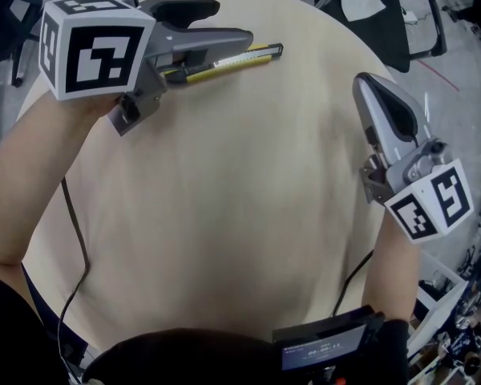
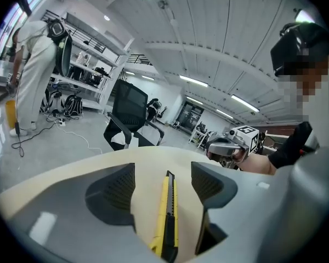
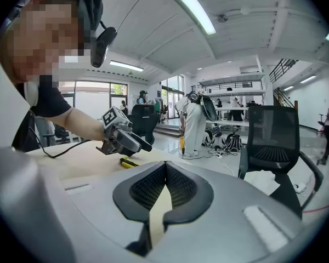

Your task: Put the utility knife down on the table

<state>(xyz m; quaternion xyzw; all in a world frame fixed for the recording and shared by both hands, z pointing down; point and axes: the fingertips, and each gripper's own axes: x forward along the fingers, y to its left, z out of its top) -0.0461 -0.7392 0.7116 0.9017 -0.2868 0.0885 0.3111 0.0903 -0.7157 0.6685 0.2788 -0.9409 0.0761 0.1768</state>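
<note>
On the round, pale wooden table (image 1: 224, 215) in the head view, a yellow and black utility knife (image 1: 240, 59) lies flat near the far edge, its near end tucked under the left gripper (image 1: 231, 22), which is held low over it. The right gripper (image 1: 373, 95) is well apart at the table's right side, pointing away from the person. From the left gripper view, the left gripper (image 2: 163, 182) has its jaws spread wide; the utility knife (image 2: 167, 218) lies lengthwise on the tabletop in the gap, and neither ribbed pad touches it. Beyond the table edge stand a black office chair (image 2: 129, 114) and, far left, a person in light clothing (image 2: 33, 75); the right gripper (image 2: 233, 147) shows at the right. From the right gripper view, the right gripper (image 3: 165, 182) has its jaws closed together at the tips with nothing between them. Across the table, the left gripper (image 3: 120, 138) sits just above the yellow knife (image 3: 129, 162), and a second black chair (image 3: 274, 141) stands at the right.
</note>
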